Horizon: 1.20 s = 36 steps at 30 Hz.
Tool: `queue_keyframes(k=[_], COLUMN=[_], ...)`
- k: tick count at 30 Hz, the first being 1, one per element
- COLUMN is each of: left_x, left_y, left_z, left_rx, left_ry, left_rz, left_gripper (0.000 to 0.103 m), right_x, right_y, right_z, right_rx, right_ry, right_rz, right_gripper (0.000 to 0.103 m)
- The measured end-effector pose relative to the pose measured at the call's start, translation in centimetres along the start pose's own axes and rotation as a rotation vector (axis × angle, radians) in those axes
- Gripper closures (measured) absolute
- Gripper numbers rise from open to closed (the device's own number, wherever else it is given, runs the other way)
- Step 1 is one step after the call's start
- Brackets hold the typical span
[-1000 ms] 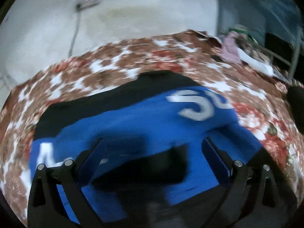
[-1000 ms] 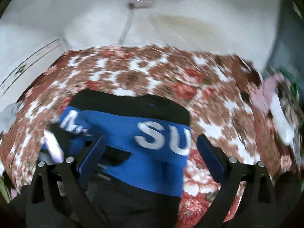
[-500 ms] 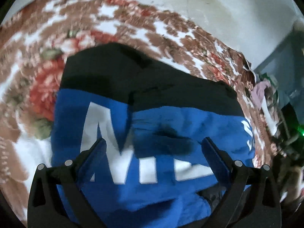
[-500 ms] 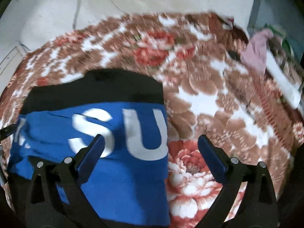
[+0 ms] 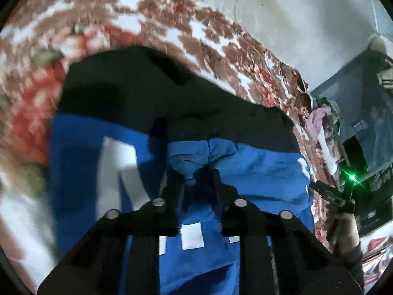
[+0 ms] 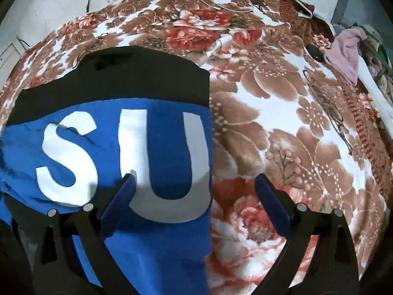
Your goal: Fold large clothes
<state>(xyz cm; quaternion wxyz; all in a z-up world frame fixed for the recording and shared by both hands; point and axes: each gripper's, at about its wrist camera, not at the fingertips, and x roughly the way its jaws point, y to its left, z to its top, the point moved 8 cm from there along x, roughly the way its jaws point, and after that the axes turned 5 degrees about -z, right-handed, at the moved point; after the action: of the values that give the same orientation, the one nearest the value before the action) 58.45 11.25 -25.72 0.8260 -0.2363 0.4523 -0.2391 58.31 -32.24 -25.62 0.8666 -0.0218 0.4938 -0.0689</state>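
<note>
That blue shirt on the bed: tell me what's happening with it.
A person with a gripper in each hand is folding the blue and black shirt on a floral blanket. The left gripper has its jaws shut on a bunched fold of the blue cloth. The right gripper is open, jaws straddling the shirt's right edge by the letters SU, gripping nothing. Pink cloth lies at the far corner.

Floral blanket [image 6: 282, 113] fills most of the frame, stained white wall [image 5: 294, 19] up top, pink cloth [image 6: 346, 49] and clutter at the right edge.
</note>
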Motion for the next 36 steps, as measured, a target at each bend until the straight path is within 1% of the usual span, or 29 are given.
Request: queue_keyframes(k=[2,4,6,8,9,10,11,12,13,14,15,16,17,18,19,20,21,22,23,24,25,26,28,30,33,36], left_x=[-1.2,-2.0,-1.5,-0.3,0.6,0.9,0.9,0.8,0.4,-0.1,-1.0,-2.0,-2.9,-4.0,-4.5,-4.8,-4.6,-3.9,-3.4,-2.1,-1.1,0.4,3.2,4.8,5.2,5.2], left_y=[0.0,0.3,1.8,3.2,3.9,4.3,4.6,4.6,4.5,4.2,3.7,3.0,2.3,1.4,0.9,0.0,-0.9,-2.1,-2.6,-3.4,-3.6,-3.7,-2.6,-1.6,-1.4,-1.3], left_z=[0.9,1.4,1.1,0.1,-0.7,-0.9,-1.2,-1.4,-1.5,-1.4,-1.2,-0.8,-0.4,0.1,0.4,0.7,0.8,0.6,0.4,-0.1,-0.6,-1.2,-2.5,-3.4,-4.1,-4.2], left_rx=[0.019,0.051,0.053,0.045,0.047,0.052,0.061,0.069,0.082,0.101,0.137,0.174,0.21,0.264,0.279,0.28,0.276,0.265,0.259,0.259,0.264,0.27,0.28,0.312,0.343,0.347], left_ry=[-0.017,-0.03,-0.005,0.026,0.039,0.033,0.014,-0.006,-0.032,-0.048,-0.072,-0.1,-0.124,-0.156,-0.173,-0.188,-0.187,-0.177,-0.178,-0.17,-0.156,-0.136,-0.077,-0.049,-0.066,-0.081], left_rz=[0.027,0.082,0.127,0.153,0.167,0.174,0.179,0.175,0.184,0.205,0.234,0.263,0.293,0.361,0.398,0.39,0.357,0.303,0.281,0.257,0.255,0.268,0.32,0.355,0.373,0.374], left_gripper=[0.086,0.086,0.086,0.084,0.081,0.073,0.07,0.064,0.054,0.05,0.041,0.037,0.037,0.036,0.036,0.036,0.034,0.03,0.029,0.028,0.028,0.028,0.028,0.026,0.025,0.024], right_x=[0.0,0.3,1.3,2.3,2.6,2.9,3.0,2.8,2.3,1.8,0.5,-0.7,-2.6,-3.7,-4.9,-5.6,-6.3,-6.5,-6.4,-5.8,-4.9,-4.2,-1.6,0.4,1.1,1.2], right_y=[0.5,1.0,1.2,1.0,0.9,0.8,0.7,0.5,0.2,0.1,-0.2,-0.1,0.5,1.2,2.3,3.1,4.6,6.4,7.6,9.2,10.3,11.0,12.2,12.8,12.9,12.9], right_z=[0.1,-0.2,-0.9,-1.6,-1.8,-2.1,-2.3,-2.3,-2.2,-2.0,-1.4,-0.9,0.0,0.5,1.1,1.6,2.0,2.3,2.3,2.3,2.2,1.9,0.8,-0.1,-0.7,-1.3], right_rx=[-0.021,-0.047,-0.047,-0.029,-0.018,-0.002,0.008,0.02,0.023,0.02,0.013,0.007,-0.005,-0.015,-0.022,-0.022,-0.019,-0.02,-0.022,-0.031,-0.036,-0.043,-0.064,-0.091,-0.129,-0.126], right_ry=[-0.002,0.005,0.018,0.022,0.023,0.028,0.031,0.027,0.021,0.013,-0.02,-0.056,-0.11,-0.14,-0.173,-0.19,-0.203,-0.2,-0.195,-0.188,-0.179,-0.168,-0.124,-0.1,-0.175,-0.218], right_rz=[0.0,-0.011,-0.02,-0.011,-0.002,0.013,0.021,0.029,0.024,0.012,-0.009,-0.013,0.005,0.022,0.044,0.06,0.087,0.129,0.152,0.155,0.135,0.121,0.087,0.075,0.05,0.038], right_gripper=[0.007,0.008,0.008,0.007,0.006,0.005,0.005,0.005,0.005,0.005,0.005,0.005,0.005,0.005,0.005,0.005,0.005,0.005,0.005,0.005,0.005,0.005,0.005,0.005,0.004,0.004])
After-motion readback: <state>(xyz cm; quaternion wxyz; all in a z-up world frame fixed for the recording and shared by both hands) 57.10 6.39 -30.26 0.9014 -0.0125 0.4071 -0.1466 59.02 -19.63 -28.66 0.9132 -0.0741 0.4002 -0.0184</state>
